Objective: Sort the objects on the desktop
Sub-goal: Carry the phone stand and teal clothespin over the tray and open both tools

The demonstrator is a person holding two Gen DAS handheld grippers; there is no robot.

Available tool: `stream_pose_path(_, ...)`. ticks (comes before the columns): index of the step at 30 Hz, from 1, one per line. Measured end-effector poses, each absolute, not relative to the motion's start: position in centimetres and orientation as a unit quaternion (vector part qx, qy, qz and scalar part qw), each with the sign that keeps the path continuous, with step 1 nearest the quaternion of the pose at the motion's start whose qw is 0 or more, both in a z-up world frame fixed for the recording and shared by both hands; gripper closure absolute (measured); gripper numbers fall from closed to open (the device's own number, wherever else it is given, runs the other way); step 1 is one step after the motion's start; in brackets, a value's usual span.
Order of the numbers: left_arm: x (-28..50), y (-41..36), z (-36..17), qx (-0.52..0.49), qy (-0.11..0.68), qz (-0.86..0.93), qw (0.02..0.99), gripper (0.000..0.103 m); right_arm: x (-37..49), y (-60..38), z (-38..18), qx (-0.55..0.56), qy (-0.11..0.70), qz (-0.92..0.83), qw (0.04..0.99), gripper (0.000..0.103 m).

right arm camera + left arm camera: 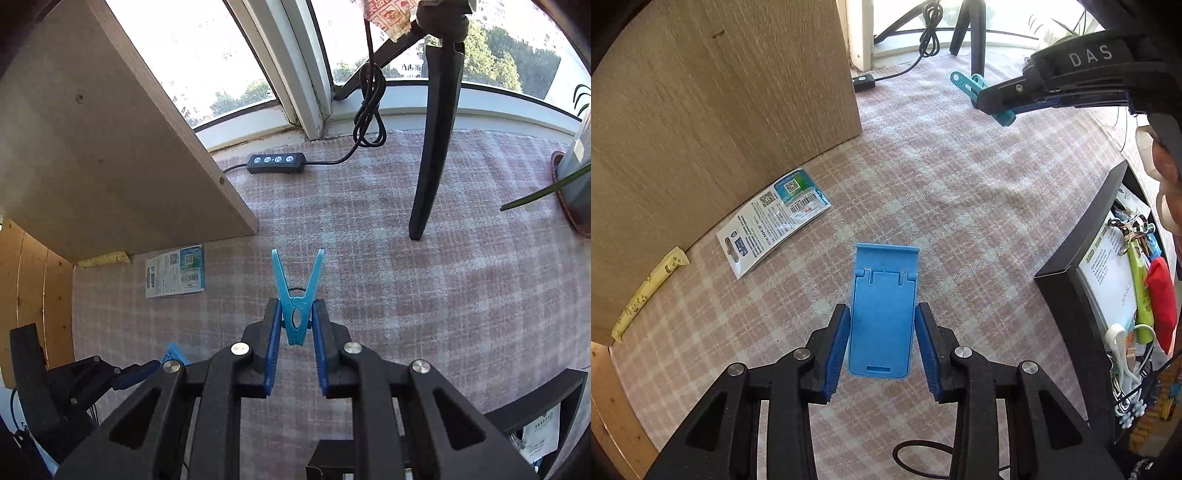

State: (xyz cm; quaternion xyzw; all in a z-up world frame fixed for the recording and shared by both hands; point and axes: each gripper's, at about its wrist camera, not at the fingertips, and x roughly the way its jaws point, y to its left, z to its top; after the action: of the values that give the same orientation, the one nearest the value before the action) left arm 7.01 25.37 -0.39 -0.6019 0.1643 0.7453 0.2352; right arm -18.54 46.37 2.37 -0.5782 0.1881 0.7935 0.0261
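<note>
Above a table covered in a pink checked cloth, the left gripper pointed steeply down with its fingers closed against the sides of a blue folding phone stand. To its far right, the right gripper had its fingers pinched nearly shut on a blue clothes peg, whose handles fanned outward. A printed packet lay at far left beside a wooden board. A black box of sorted items sat at right.
</note>
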Motion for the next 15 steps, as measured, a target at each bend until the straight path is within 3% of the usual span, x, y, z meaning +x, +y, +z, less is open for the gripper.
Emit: stream_pose_path(15,11.2,30.7,9.0,-0.548,0.178,0.764,0.289,0.069,-9.8,45.5,11.5,-0.535,0.190,0.823,0.030,0.086)
